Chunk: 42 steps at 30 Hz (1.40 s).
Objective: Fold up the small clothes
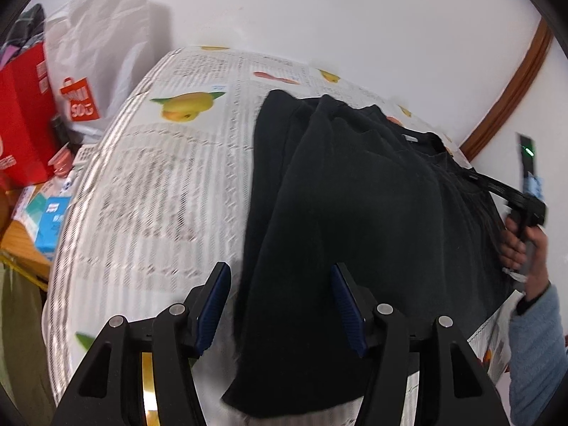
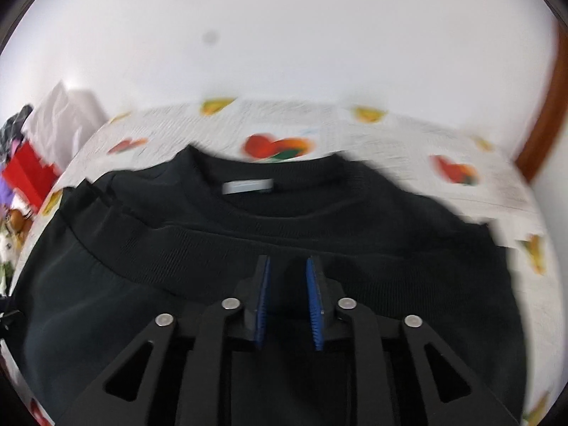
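Newsprint tablecloth (image 1: 149,177) under the sweater (image 1: 355,213): left gripper (image 1: 280,305) open over its hem, right gripper (image 2: 287,301) part-open, empty, near its collar (image 2: 248,209), ready to fold.

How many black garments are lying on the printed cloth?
1. One black sweatshirt lies on the right part of the printed cloth, collar toward the wall. A second garment could be hidden under it.

Little legible print

Orange shopping-bag logo (image 1: 78,98) on white plastic bag (image 1: 103,53), letters too blurred to make out; tablecloth (image 1: 159,184) newsprint columns unreadable; grey neck label (image 2: 247,186) on black sweater (image 2: 248,241) blank or blurred.
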Motion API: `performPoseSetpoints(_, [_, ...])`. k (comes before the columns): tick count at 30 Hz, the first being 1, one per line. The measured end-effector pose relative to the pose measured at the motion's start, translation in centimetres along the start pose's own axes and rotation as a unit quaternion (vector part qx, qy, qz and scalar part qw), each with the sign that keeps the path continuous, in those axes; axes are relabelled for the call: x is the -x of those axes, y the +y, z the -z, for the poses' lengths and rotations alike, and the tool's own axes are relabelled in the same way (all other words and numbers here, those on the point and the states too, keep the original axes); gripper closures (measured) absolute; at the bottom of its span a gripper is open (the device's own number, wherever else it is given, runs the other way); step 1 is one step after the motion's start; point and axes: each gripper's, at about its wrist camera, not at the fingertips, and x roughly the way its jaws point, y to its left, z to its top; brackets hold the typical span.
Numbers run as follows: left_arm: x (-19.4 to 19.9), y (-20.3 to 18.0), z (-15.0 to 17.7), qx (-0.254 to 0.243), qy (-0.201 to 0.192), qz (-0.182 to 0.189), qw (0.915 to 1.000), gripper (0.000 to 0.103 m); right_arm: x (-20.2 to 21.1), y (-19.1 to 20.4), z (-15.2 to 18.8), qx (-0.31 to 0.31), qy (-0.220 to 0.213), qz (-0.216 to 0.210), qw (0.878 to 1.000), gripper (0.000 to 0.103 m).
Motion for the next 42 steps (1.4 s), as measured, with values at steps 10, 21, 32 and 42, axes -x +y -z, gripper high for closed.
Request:
performPoseSetpoints(10, [1.3,1.0,2.7,0.021,-0.011,-0.029,0.9993,0.044,5.2,-11.7,8.5,-0.049,0.005,0.131,0.990,0.071])
performPoseSetpoints(21, [3.2,0.8,4.8,0.023,-0.010,-0.043,0.9987,0.044,9.6,-15.0,14.1,-0.098,-0.003,0.151,0.984,0.074])
performPoseSetpoints(32, [6.5,2.0,9.2,0.025,-0.015,-0.053,0.9981,0.047,11.0,3.0,10.5,0.024,-0.021,0.046,0.998,0.060])
performPoseSetpoints(42, [10.0,4.5,13.0,0.038,-0.028,-0.014,0.9988,0.045,9.2,27.2,12.5,0.201,0.004,-0.127,0.971,0.052])
